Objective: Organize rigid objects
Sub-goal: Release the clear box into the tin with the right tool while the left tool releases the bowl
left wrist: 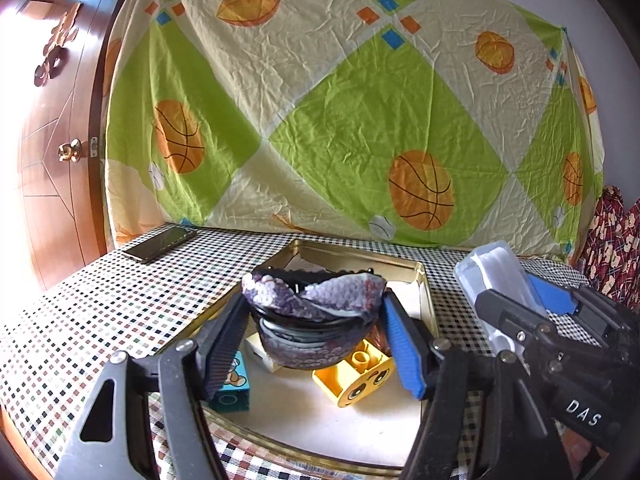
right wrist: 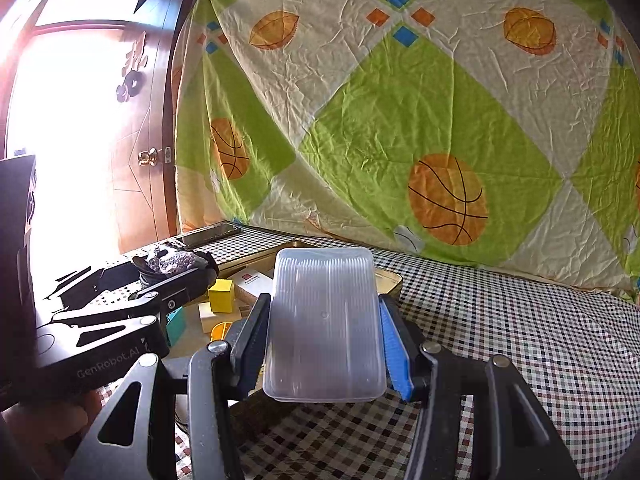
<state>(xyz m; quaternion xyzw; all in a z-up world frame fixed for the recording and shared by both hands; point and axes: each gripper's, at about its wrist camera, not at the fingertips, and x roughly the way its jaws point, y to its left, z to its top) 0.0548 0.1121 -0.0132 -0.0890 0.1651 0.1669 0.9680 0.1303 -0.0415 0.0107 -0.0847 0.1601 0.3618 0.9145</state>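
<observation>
The left gripper [left wrist: 316,332] is clamped on a dark patterned bowl [left wrist: 316,320], one pad on each side of its wall, and holds it above the gold metal tray [left wrist: 424,292] in the lower centre of the left wrist view. Under the bowl, on the tray floor, lie a yellow face block [left wrist: 356,376] and a teal bear block [left wrist: 234,388]; whether the bowl touches them cannot be told. The right gripper [right wrist: 324,344] is closed on a clear plastic box [right wrist: 324,320], gripped across its short sides with its long axis running away from the camera. In the right wrist view the tray [right wrist: 390,280] lies behind and to the left of the box. The governing relation is therefore: the bowl is already over the tray, while the box sits at its right edge. The left hand appears nearer a placement; the right must likely shift leftward in frame first.
</observation>
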